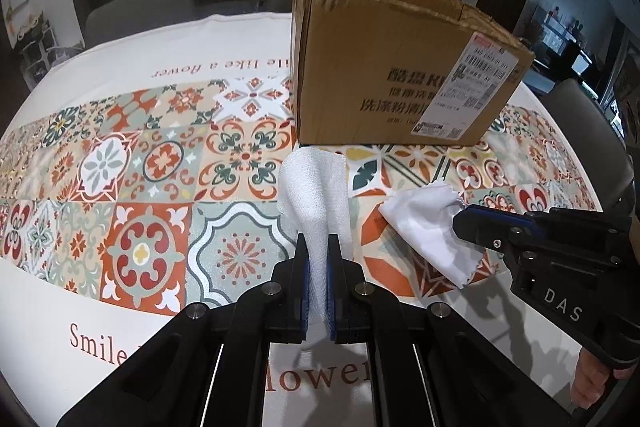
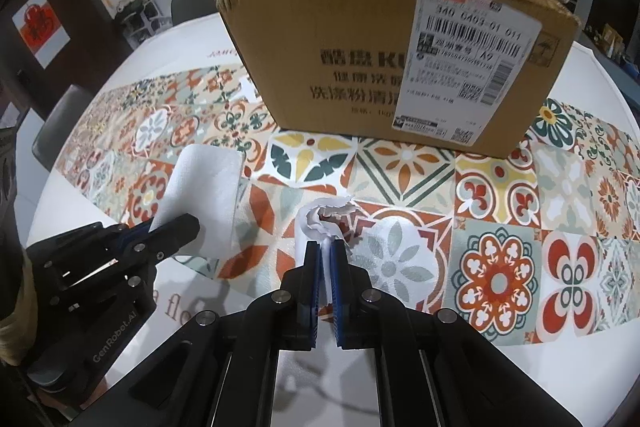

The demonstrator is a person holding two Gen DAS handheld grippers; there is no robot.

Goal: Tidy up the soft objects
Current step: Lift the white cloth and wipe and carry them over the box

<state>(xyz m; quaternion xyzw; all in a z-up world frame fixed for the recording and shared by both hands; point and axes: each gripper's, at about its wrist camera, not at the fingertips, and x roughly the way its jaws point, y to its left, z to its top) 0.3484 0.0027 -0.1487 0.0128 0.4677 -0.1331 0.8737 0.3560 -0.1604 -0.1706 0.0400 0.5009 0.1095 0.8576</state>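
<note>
Left tool (image 1: 318, 241) clamped on white waffle-weave towel (image 1: 314, 187), lifted over patterned tabletop (image 1: 140, 163). Right tool (image 2: 326, 247) clamped on thin white cloth (image 2: 324, 215), just right of the towel. Open cardboard box (image 2: 360, 67) standing at the far side, near both cloths.

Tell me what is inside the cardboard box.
The cardboard box is open at the top, but both wrist views show only its outer walls and a strip of the far inner wall. Its floor and any contents are hidden behind the near wall.
</note>
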